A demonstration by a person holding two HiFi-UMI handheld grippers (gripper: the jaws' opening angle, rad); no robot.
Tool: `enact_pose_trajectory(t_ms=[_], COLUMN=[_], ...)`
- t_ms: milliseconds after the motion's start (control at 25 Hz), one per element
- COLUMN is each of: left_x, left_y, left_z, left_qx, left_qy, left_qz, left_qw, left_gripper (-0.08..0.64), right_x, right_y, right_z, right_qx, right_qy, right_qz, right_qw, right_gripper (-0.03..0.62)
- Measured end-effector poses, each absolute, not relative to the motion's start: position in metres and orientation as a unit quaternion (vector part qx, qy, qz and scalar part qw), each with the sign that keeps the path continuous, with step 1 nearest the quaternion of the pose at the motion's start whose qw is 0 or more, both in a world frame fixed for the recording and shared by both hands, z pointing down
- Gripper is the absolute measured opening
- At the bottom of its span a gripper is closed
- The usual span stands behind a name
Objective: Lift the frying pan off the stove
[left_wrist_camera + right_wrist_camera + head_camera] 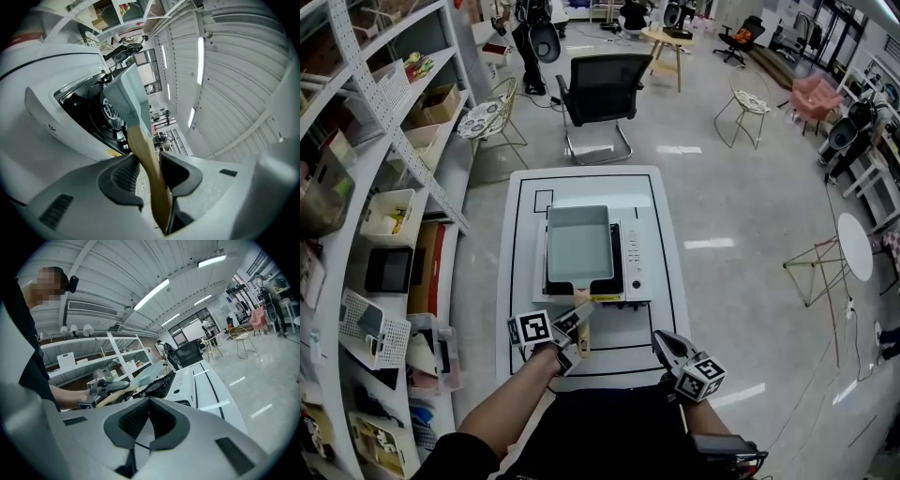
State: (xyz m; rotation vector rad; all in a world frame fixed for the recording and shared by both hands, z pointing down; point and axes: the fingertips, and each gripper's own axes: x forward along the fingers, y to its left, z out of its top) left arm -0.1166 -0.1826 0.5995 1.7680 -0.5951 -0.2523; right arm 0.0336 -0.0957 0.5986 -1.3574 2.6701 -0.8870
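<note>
A rectangular pale-teal frying pan (pixel 579 246) with a wooden handle (pixel 582 323) is over the white portable stove (pixel 634 265) on the white table (pixel 514 281). My left gripper (pixel 572 330) is shut on the handle (pixel 146 161), with a pad pressing on each side. In the left gripper view the pan (pixel 127 91) sits tilted a little above the black burner (pixel 96 117). The right gripper view shows the pan (pixel 151 371) raised over the stove (pixel 183 380). My right gripper (pixel 662 340) is shut and empty at the table's front right, its jaws (pixel 150 401) closed on nothing.
Metal shelves (pixel 384 187) with boxes and bins run along the left of the table. A black office chair (pixel 602 94) stands behind the table's far end, with wire chairs (pixel 492 117) on the floor nearby.
</note>
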Motion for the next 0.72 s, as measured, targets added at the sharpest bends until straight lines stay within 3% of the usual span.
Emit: enact_pose_trajectory(t_ms=[720], left_x=[-0.147], left_y=[-0.174], left_z=[0.603], left_qx=[0.762], left_qy=[-0.305], left_qz=[-0.103], left_qw=[0.561], left_gripper=[0.138], right_x=[0.013], right_y=[-0.103], right_z=[0.597], right_qx=[-0.388], right_qy=[0.878], right_qz=[-0.281], right_qw=[0.012], right_gripper=[0.026])
